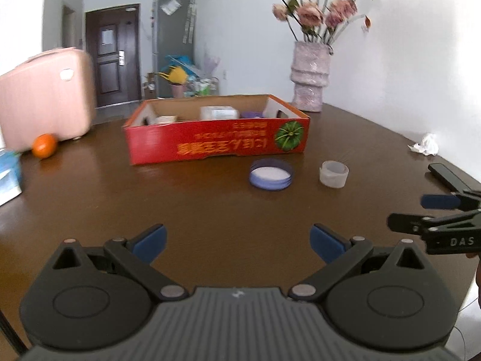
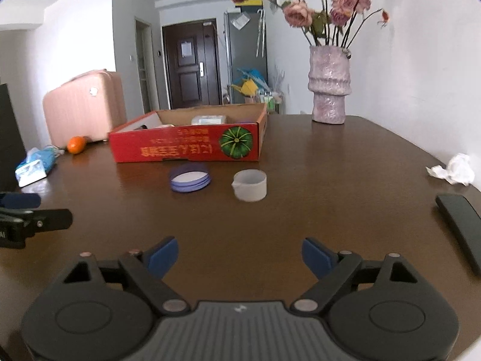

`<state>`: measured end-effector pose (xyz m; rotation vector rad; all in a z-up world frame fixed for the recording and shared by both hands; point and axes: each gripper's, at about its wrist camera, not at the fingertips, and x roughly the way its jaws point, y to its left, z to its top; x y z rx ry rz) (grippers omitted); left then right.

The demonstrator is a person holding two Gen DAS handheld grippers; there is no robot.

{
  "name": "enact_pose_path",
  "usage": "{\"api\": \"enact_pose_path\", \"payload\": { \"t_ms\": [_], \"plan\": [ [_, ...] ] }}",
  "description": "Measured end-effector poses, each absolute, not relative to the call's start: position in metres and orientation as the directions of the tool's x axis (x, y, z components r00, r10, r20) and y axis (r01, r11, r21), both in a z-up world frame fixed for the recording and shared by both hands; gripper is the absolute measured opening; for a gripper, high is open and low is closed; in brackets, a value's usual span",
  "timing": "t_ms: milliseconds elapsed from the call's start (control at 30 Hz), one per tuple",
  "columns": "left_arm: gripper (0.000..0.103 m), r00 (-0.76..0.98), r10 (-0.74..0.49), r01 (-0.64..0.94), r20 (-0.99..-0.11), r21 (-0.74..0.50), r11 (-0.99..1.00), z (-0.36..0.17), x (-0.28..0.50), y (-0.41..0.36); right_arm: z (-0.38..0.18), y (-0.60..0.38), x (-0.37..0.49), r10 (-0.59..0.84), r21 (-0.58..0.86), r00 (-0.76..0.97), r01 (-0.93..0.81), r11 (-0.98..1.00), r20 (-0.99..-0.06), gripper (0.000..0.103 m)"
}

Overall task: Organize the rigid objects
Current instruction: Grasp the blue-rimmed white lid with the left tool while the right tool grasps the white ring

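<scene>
A red cardboard box (image 1: 216, 144) (image 2: 186, 147) stands open on the brown table, with a few small items inside. In front of it lie a purple lid (image 1: 270, 174) (image 2: 190, 178) and a small translucent white cup (image 1: 333, 174) (image 2: 250, 185). My left gripper (image 1: 237, 243) is open and empty, low over the table, well short of the lid. My right gripper (image 2: 239, 255) is open and empty, short of the cup. Each gripper shows at the edge of the other's view, the right (image 1: 427, 213) and the left (image 2: 45, 210).
A vase of pink flowers (image 1: 309, 81) (image 2: 330, 87) stands at the back right. A crumpled tissue (image 2: 454, 169) and a black remote (image 2: 461, 225) lie at the right. An orange (image 1: 44, 146), a pink suitcase (image 1: 45, 96) and a blue tissue pack (image 2: 34, 165) are at the left.
</scene>
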<state>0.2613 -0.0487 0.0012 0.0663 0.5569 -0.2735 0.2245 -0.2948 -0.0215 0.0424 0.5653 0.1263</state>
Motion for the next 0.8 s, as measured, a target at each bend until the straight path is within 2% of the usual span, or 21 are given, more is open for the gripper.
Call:
{"api": "enact_pose_path", "payload": {
  "t_ms": [267,333,433,500,533,600,800],
  "plan": [
    [0.103,0.750,-0.321,0.389,-0.578,-0.007,0.921,-0.012,0.347,-0.091,-0.023,-0.298,0.313,0.172,0.073,0.817,-0.159,0.985,-0.551,0.084],
    [0.098,0.725,-0.328,0.403,-0.605,-0.013,0.915,-0.020,0.372,-0.100,-0.026,-0.297,0.335,0.173,0.074,0.811,-0.159,0.984,-0.559,0.082],
    [0.092,0.711,-0.336,0.423,-0.618,-0.005,0.906,-0.030,0.399,-0.111,-0.033,-0.299,0.366,0.178,0.082,0.796,-0.160,0.984,-0.578,0.070],
    [0.084,0.718,-0.325,0.419,-0.616,0.010,0.908,-0.035,0.414,-0.117,-0.037,-0.300,0.380,0.185,0.096,0.781,-0.159,0.983,-0.596,0.048],
    [0.082,0.715,-0.334,0.427,-0.614,0.004,0.904,-0.038,0.421,-0.118,-0.039,-0.301,0.383,0.197,0.110,0.777,-0.164,0.980,-0.598,0.044],
    [0.068,0.695,-0.354,0.445,-0.626,-0.012,0.895,-0.041,0.429,-0.121,-0.043,-0.300,0.387,0.208,0.112,0.777,-0.176,0.978,-0.595,0.044],
    [0.067,0.694,-0.364,0.449,-0.621,-0.021,0.893,-0.044,0.435,-0.122,-0.044,-0.296,0.390,0.225,0.104,0.777,-0.203,0.974,-0.588,0.043]
  ]
}}
